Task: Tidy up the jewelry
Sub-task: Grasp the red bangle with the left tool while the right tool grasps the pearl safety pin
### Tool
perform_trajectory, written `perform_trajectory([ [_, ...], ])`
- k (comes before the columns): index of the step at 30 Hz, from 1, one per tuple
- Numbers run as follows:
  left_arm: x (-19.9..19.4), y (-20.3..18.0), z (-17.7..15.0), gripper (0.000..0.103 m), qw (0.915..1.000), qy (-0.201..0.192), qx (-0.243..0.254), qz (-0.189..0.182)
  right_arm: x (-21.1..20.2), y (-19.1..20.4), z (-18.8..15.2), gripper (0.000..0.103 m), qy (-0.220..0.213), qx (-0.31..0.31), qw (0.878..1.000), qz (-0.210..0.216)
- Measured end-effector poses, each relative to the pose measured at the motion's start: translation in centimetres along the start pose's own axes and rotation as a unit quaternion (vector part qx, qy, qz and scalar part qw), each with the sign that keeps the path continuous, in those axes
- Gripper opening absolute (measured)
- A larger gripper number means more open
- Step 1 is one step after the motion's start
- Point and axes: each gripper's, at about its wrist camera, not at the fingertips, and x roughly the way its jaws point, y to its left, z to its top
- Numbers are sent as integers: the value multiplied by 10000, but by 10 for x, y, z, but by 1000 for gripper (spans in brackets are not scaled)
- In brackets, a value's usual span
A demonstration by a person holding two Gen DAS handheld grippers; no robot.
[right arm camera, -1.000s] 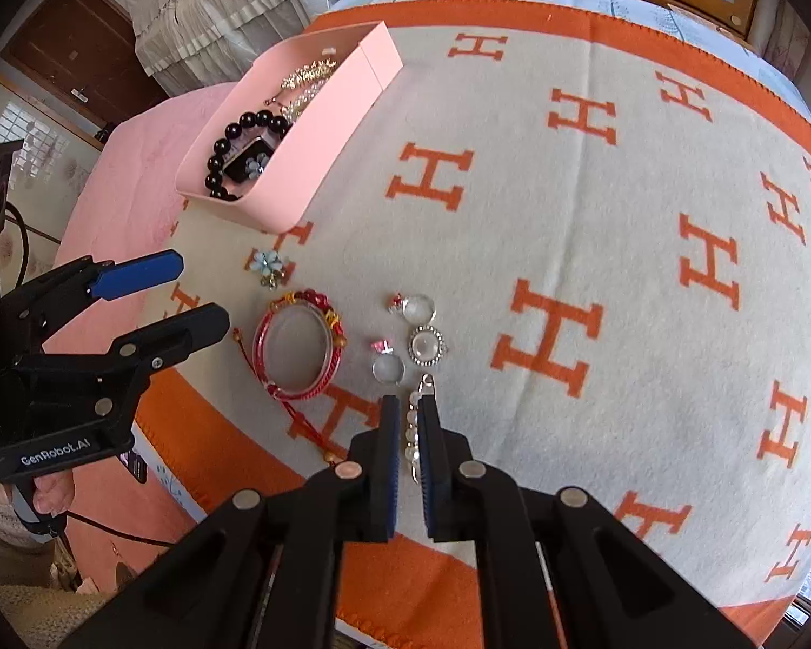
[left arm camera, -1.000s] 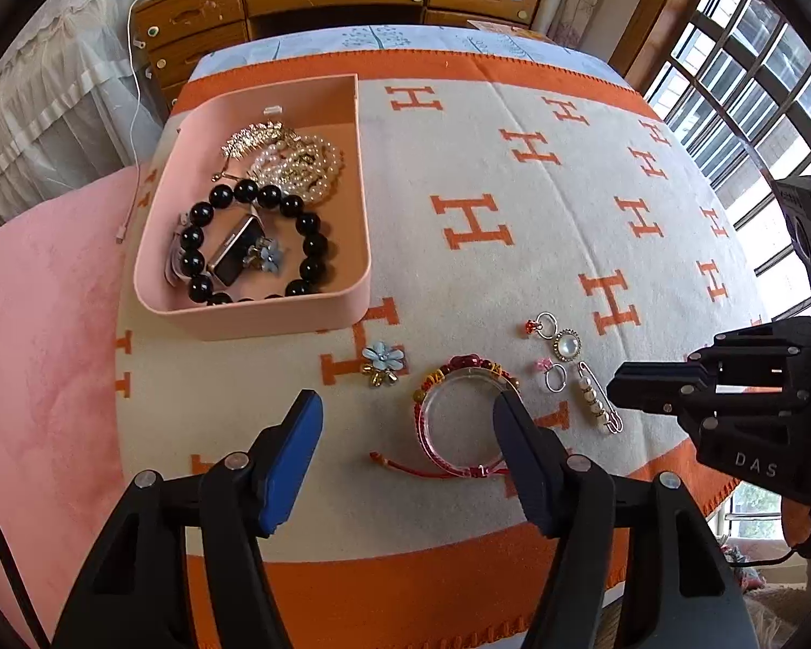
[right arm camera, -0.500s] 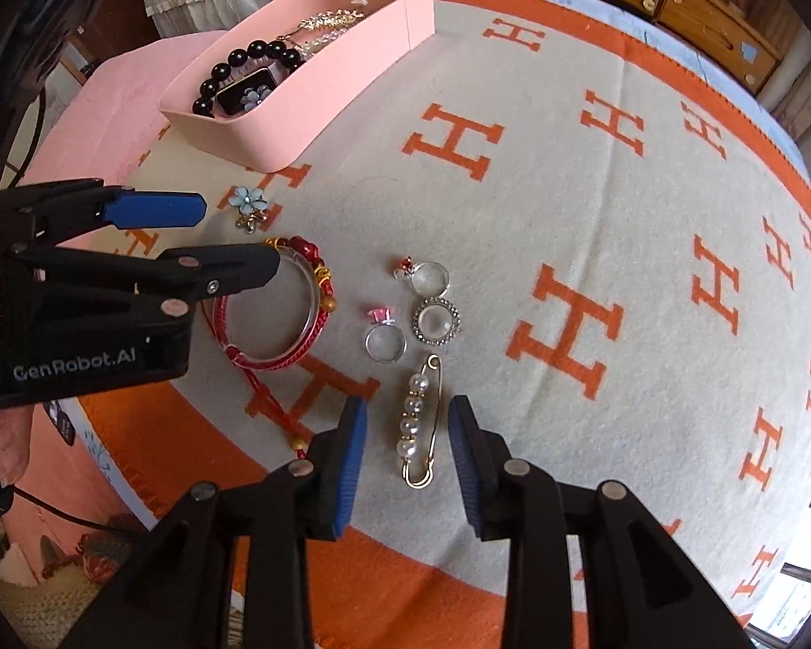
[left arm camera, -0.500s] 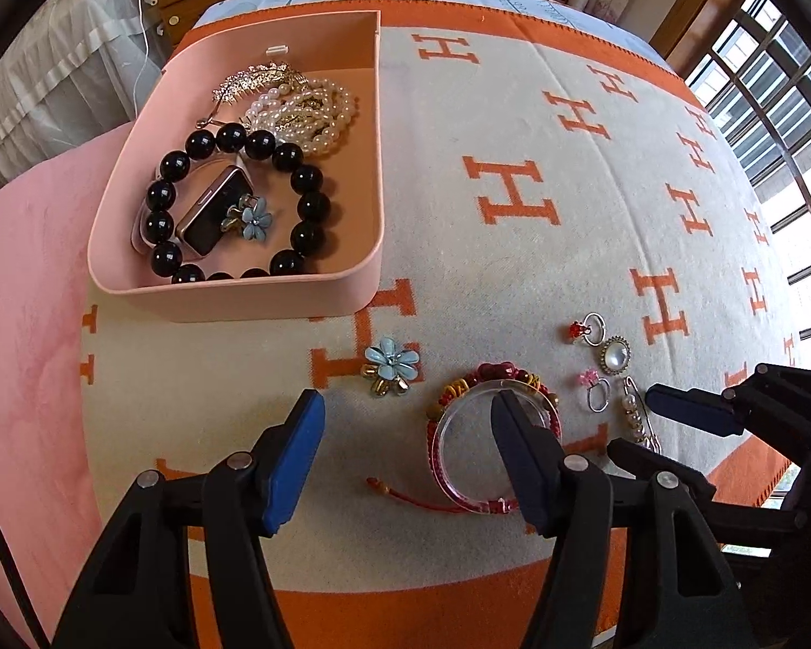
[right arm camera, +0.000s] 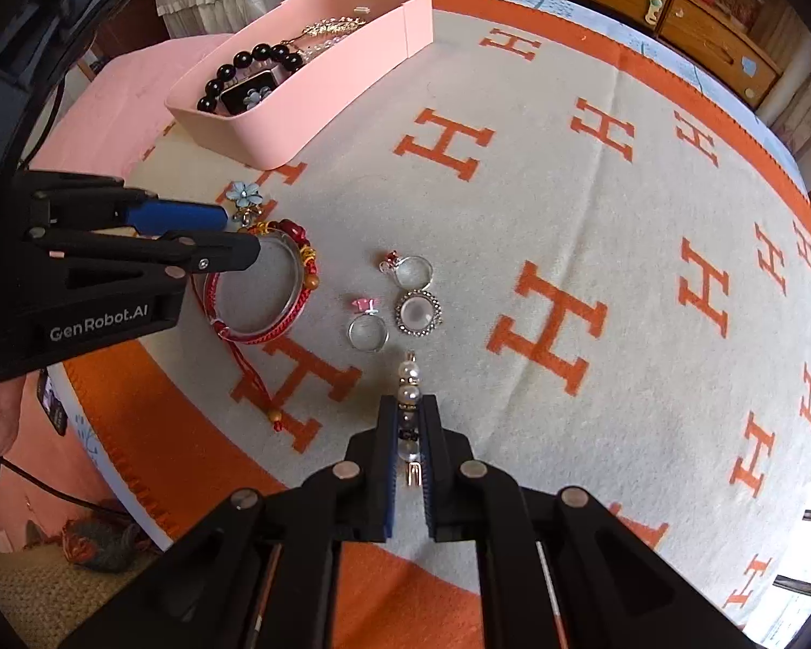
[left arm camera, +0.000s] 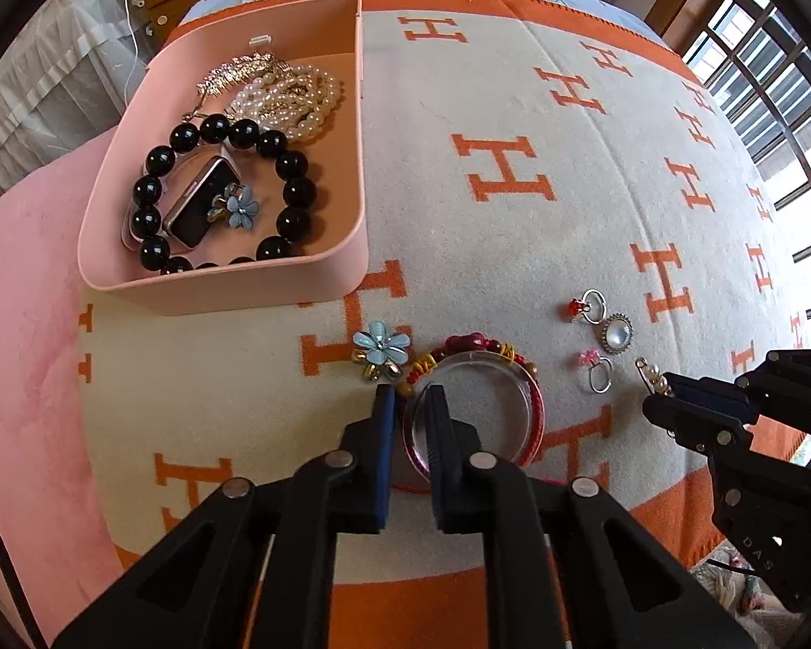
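My left gripper [left arm camera: 409, 399] is shut on the left rim of a clear bangle wrapped in red cord [left arm camera: 519, 378], which lies on the blanket; the bangle also shows in the right wrist view [right arm camera: 297, 292]. My right gripper [right arm camera: 410, 412] is shut on a pearl safety pin [right arm camera: 409, 378], lying flat. A blue flower brooch [left arm camera: 379, 347] lies just beyond the left fingertips. Two rings [right arm camera: 369, 331] [right arm camera: 412, 269] and a round pearl pendant [right arm camera: 418, 313] lie between the grippers. The pink tray [left arm camera: 232, 286] holds a black bead bracelet, a watch, pearls and a flower brooch.
The cream and orange H-pattern blanket [left arm camera: 513, 173] covers the bed. A pink sheet [left arm camera: 21, 357] lies at the left. Wooden drawers [right arm camera: 703, 32] stand beyond the far edge. A window [left arm camera: 773, 81] is at the right.
Both grippers have moved forward, come down and closed: the left onto the bangle's rim, the right onto the pearl pin. One second ago the right was shut, then opened.
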Motion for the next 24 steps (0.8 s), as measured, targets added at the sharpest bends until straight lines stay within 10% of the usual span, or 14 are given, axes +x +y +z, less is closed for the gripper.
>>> perform_trajectory([
  [24, -92, 3, 0, 7, 9955, -938, 109, -101, -84, -18, 21, 7, -1072, 354, 9919, 583],
])
